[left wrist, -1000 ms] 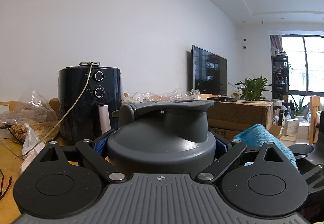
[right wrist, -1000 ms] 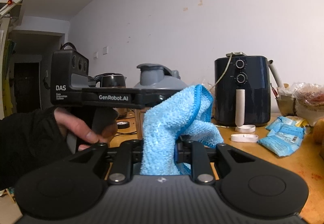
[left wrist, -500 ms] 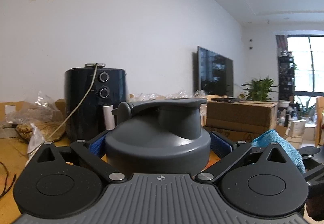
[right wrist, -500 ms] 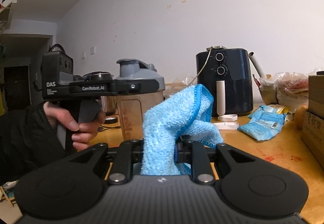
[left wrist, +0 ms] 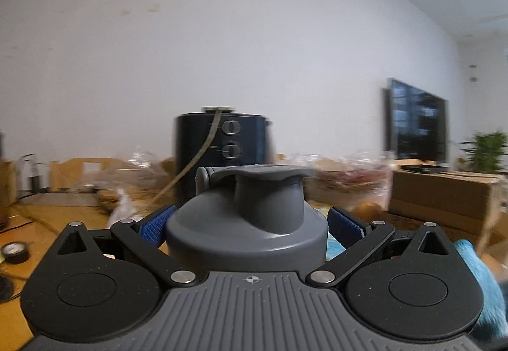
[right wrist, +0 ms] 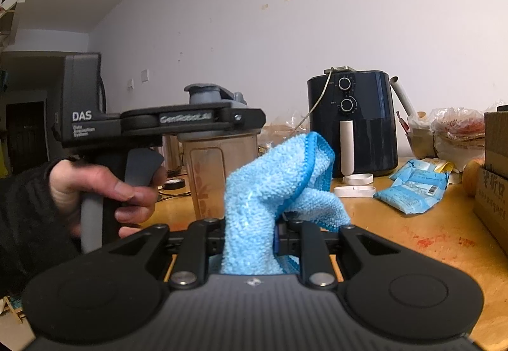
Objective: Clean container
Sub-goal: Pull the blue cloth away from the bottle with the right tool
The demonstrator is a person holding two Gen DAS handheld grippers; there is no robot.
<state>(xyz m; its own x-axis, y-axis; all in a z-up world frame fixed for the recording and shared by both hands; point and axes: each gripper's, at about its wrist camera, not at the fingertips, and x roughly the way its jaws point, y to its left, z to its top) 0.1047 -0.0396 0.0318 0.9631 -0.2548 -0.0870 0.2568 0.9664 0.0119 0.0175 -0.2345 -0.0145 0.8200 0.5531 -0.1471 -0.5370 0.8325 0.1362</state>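
Observation:
The container (left wrist: pixel 247 230) is a bottle with a grey flip-top lid; in the right wrist view its clear brownish body (right wrist: pixel 219 170) shows below the lid. My left gripper (left wrist: pixel 250 224) is shut on it just under the lid, blue pads on both sides. A hand (right wrist: pixel 104 189) holds that gripper's handle, and the gripper (right wrist: pixel 190 121) crosses in front of the bottle. My right gripper (right wrist: pixel 250 240) is shut on a blue microfibre cloth (right wrist: pixel 279 189), which stands up just right of the bottle. The cloth's edge (left wrist: pixel 476 274) shows at the left wrist view's lower right.
A dark air fryer (right wrist: pixel 352 122) stands at the back of the wooden table (right wrist: pixel 412 233), with white rings (right wrist: pixel 355 186) and blue packets (right wrist: pixel 416 189) in front. A cardboard box (right wrist: pixel 495 173) sits at the right edge. Tape rolls (left wrist: pixel 14 252) lie left.
The left gripper has swung left with the bottle, so the air fryer now sits behind it. In the right wrist view the bottle and left gripper have shifted right, closer to the cloth.

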